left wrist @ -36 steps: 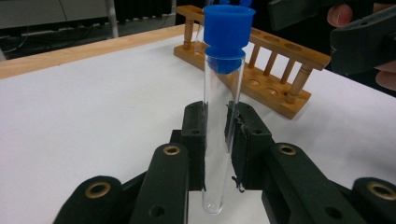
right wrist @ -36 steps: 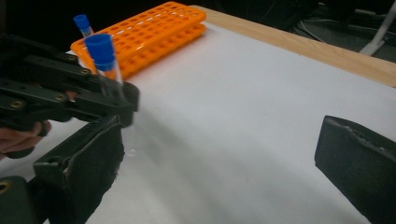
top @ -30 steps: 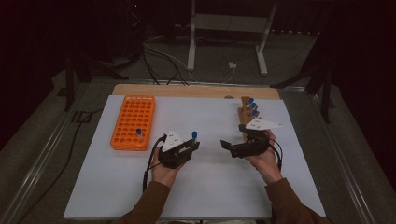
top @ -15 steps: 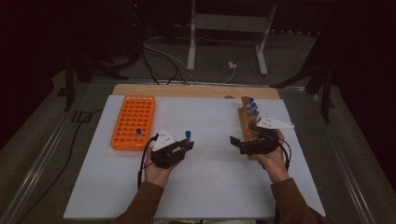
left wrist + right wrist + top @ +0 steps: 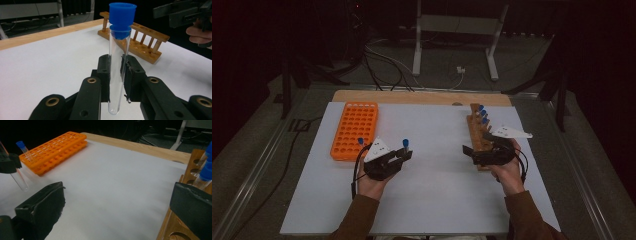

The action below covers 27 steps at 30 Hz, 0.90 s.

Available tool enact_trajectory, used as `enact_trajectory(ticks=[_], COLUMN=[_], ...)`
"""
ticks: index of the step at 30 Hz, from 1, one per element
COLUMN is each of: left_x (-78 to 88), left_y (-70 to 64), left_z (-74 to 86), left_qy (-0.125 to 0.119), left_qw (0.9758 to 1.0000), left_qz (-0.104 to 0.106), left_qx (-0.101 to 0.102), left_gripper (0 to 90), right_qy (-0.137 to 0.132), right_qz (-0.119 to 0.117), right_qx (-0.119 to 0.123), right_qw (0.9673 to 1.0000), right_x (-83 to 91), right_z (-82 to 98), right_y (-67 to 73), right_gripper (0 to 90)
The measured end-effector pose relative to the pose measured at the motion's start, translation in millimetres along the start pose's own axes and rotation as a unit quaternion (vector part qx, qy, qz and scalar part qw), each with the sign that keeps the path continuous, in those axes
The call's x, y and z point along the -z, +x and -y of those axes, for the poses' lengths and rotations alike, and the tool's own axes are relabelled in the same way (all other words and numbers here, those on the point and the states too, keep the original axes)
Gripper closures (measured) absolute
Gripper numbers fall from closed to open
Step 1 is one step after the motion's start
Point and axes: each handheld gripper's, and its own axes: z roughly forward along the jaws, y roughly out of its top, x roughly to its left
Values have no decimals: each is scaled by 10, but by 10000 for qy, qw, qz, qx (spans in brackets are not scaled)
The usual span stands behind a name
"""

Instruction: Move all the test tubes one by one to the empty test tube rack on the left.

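Note:
My left gripper is shut on a clear test tube with a blue cap, which it holds upright above the white mat. In the left gripper view the tube is pinched at mid-height between the black pads. Left of it lies the orange tube rack, with one blue-capped tube standing at its near corner. My right gripper stands open beside the wooden rack, with nothing between its jaws. Several blue-capped tubes stand in the far end of that rack.
The white mat covers the table, with a wooden strip along its far edge. In the right gripper view the orange rack lies far left and the wooden rack close at the right. Cables and a stand's legs are beyond the table.
My left gripper has carried the tube leftward, nearer the orange rack. The right gripper has drifted a little to the right, alongside the wooden rack.

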Motion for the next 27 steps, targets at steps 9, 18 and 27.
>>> enact_trajectory(ticks=[9,18,27], left_x=[167,331,492], left_y=[81,186,299], left_z=[-30,-63,-82], left_qy=[-99,-219,-326], left_qw=[9999,9996,9989], left_qz=[-57,-168,-320], left_qx=[-15,13,43], left_gripper=[777,777,777], right_qy=[-2,4,-17], right_qz=[10,26,37], right_qx=[-26,-42,-52], right_qw=[10000,10000,10000], right_x=[7,14,24], right_z=[6,10,9], right_y=[-9,-23,-35], right_gripper=[0,0,0])
